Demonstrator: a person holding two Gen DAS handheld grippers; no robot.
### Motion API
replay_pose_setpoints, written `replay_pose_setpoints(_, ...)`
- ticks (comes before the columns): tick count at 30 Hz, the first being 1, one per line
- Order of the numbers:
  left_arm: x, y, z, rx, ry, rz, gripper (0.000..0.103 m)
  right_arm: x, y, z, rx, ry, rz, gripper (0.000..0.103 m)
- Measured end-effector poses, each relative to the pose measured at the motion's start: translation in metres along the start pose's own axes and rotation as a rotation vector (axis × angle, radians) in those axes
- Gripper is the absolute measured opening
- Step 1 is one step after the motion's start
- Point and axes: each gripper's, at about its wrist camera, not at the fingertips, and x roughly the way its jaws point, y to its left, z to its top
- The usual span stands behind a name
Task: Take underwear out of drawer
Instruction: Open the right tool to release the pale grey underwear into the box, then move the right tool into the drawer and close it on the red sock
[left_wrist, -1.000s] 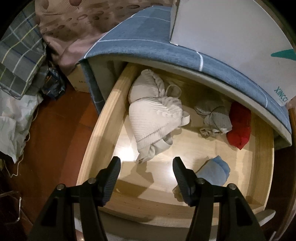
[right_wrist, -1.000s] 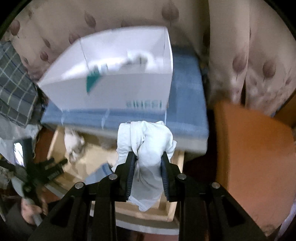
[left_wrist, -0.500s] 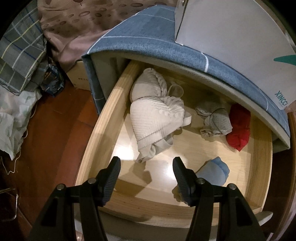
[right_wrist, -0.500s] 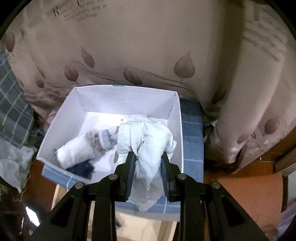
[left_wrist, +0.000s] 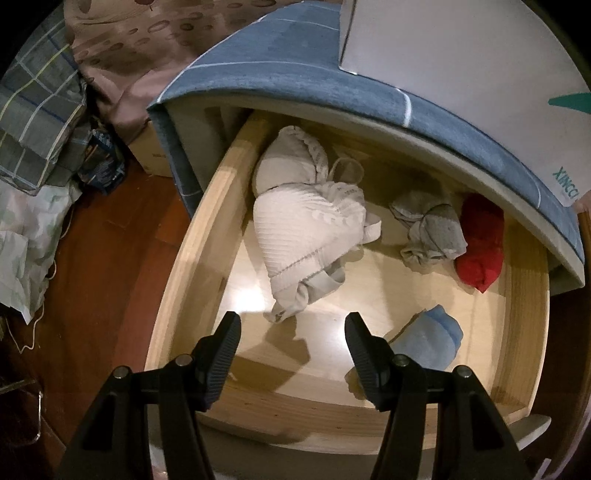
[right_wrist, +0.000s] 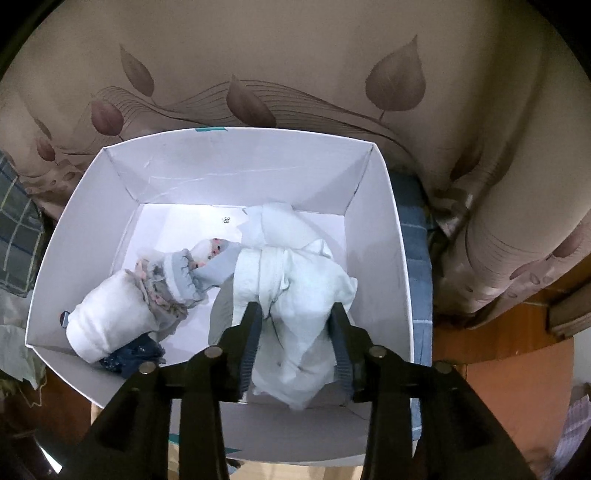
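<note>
The wooden drawer (left_wrist: 192, 254) is pulled open below the blue-covered cabinet top. In it lie a white ribbed garment (left_wrist: 303, 229), a grey one (left_wrist: 432, 232), a red one (left_wrist: 482, 243) and a light blue one (left_wrist: 430, 339). My left gripper (left_wrist: 291, 328) is open and empty above the drawer's front, just short of the white garment. My right gripper (right_wrist: 295, 325) is over the white box (right_wrist: 236, 173), its jaws parted around a white piece of underwear (right_wrist: 299, 295) that hangs between them into the box. Whether they still press it is unclear.
The white box holds a rolled white garment (right_wrist: 107, 317), a grey frilled one (right_wrist: 177, 277) and a dark blue one (right_wrist: 133, 354). A leaf-patterned curtain (right_wrist: 295, 74) hangs behind it. Left of the drawer are a plaid cloth (left_wrist: 33, 110) and a wooden floor (left_wrist: 96, 295).
My right gripper has carried the white underwear from above the drawer to over the box, lowered it in, and its jaws have widened. My left gripper has barely moved.
</note>
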Motion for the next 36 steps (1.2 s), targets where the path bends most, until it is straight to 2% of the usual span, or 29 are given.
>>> replay_pose_setpoints(8,0.002,0.0,0.0,-0.006,0.004,0.01,0.06,-0.047,-0.008,-0.017,-0.005,-0.097,0.023,0.044)
replay_pose_setpoints(13,-0.008,0.008,0.0,-0.049,-0.034,0.004,0.06,-0.085,-0.011,-0.068,-0.045,-0.145,0.078,0.044)
replay_pose_setpoints(17,-0.013,0.019,0.001,-0.065,-0.026,0.008,0.06,-0.09,-0.014,-0.118,-0.041,-0.145,0.123,0.044)
replay_pose_setpoints(21,-0.016,0.027,0.003,-0.052,-0.015,0.021,0.06,-0.062,-0.011,-0.162,-0.029,-0.083,0.161,0.044)
replay_pose_setpoints(25,-0.018,0.033,0.007,-0.017,-0.017,0.05,0.06,-0.017,-0.008,-0.187,0.027,0.012,0.183,0.044)
replay_pose_setpoints(29,-0.017,0.044,0.01,0.006,-0.025,0.089,0.06,0.026,0.002,-0.195,0.047,0.077,0.179,0.043)
replay_pose_setpoints(36,-0.009,0.062,0.01,0.03,-0.038,0.129,0.06,0.065,0.012,-0.193,0.027,0.064,0.133,0.043)
